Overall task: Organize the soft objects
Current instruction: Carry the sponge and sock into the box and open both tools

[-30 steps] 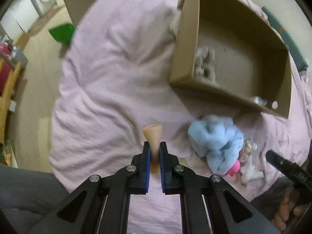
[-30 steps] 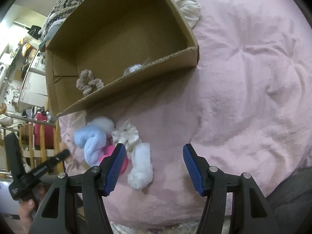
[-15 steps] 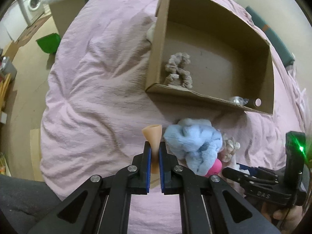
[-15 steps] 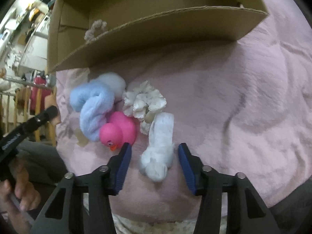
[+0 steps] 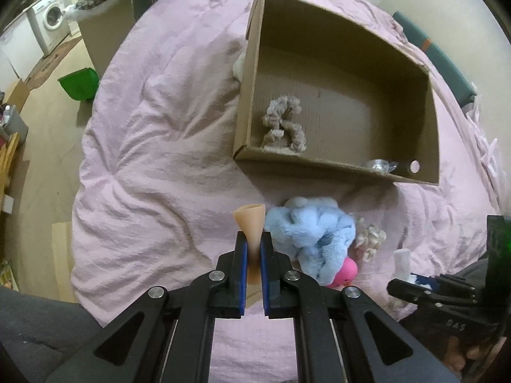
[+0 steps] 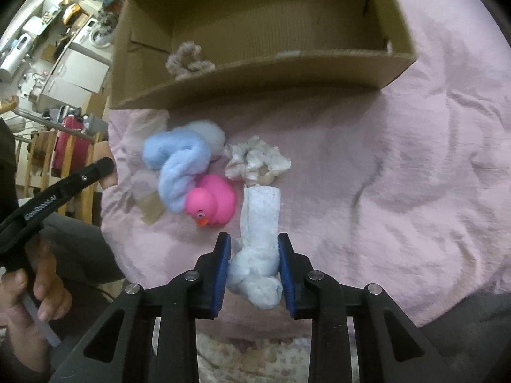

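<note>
My left gripper [image 5: 252, 245] is shut on a tan, funnel-shaped soft piece [image 5: 250, 218], held above the pink bedspread [image 5: 153, 159]. My right gripper [image 6: 254, 255] points down at a white knotted cloth [image 6: 260, 223]. Its jaws are closing and both pads touch the knot. Just beyond lie a pink rubber duck [image 6: 214, 201], a light blue plush [image 6: 182, 166] and a cream scrunchie [image 6: 255, 162]. The open cardboard box [image 6: 255, 76] behind them holds a beige scrunchie [image 6: 188, 60]. The left wrist view shows the same box [image 5: 306, 159], plush [image 5: 313, 236] and duck [image 5: 346, 269].
A small clear plastic item [image 5: 380, 166] lies in the box's near right corner. A green bin [image 5: 80, 83] and a washing machine [image 5: 51, 19] stand on the floor to the left of the bed. A hand [image 6: 38, 293] holds the left gripper's handle.
My right gripper has come down over the white cloth and its jaws have narrowed from wide apart onto the knot. The left gripper kept its grip on the tan piece.
</note>
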Demonstrator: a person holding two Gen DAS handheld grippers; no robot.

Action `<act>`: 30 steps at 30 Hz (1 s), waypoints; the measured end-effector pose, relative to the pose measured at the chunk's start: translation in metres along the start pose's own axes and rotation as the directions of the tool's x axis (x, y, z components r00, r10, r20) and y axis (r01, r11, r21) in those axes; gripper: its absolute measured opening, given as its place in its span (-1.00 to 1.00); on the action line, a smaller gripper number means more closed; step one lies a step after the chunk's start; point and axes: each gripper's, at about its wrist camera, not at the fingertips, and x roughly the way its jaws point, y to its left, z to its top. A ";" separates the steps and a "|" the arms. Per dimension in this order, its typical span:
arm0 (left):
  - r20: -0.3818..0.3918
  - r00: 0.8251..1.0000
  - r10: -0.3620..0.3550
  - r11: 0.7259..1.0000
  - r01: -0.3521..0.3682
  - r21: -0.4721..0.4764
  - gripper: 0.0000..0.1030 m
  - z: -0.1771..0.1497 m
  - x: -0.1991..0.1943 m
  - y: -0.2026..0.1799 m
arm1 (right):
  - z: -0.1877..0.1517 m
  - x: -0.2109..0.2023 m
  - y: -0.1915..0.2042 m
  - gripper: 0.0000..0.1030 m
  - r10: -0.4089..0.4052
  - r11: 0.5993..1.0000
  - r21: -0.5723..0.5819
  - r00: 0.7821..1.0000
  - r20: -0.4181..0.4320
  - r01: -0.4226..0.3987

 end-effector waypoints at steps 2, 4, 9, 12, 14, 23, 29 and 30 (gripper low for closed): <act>0.017 1.000 -0.004 1.000 0.004 0.000 -0.86 -0.001 -0.006 0.000 | 0.000 -0.011 0.000 -0.40 0.008 1.000 -0.001 1.000 0.028 -0.008; 0.029 1.000 -0.010 1.000 0.010 0.003 -0.86 -0.001 -0.012 -0.002 | 0.001 -0.023 0.002 -0.40 0.014 1.000 -0.010 0.998 0.062 -0.013; 0.018 0.997 -0.081 0.996 0.082 -0.042 -0.87 0.010 -0.024 -0.007 | 0.013 -0.054 0.004 -0.39 0.025 0.999 -0.039 0.983 0.183 -0.018; 0.095 0.994 -0.061 0.998 0.059 0.026 -0.86 0.027 -0.040 -0.022 | 0.025 -0.073 0.001 -0.39 0.035 0.999 -0.042 0.963 0.267 -0.025; 0.109 0.991 -0.073 0.997 0.069 0.041 -0.86 0.038 -0.042 -0.028 | 0.037 -0.081 0.000 -0.39 0.025 0.999 -0.040 0.947 0.321 -0.013; 0.195 0.981 0.009 0.989 -0.037 0.140 -0.86 0.083 -0.019 -0.045 | 0.085 -0.085 -0.009 -0.39 -0.045 0.997 -0.028 0.883 0.468 0.065; 0.225 0.974 -0.024 0.991 -0.007 0.136 -0.86 0.085 0.003 -0.042 | 0.096 -0.059 -0.018 -0.39 -0.072 0.996 -0.008 0.899 0.431 0.083; 0.223 0.975 -0.010 0.991 -0.020 0.135 -0.86 0.085 0.008 -0.042 | 0.096 -0.054 -0.019 -0.39 -0.076 0.997 0.002 0.906 0.416 0.083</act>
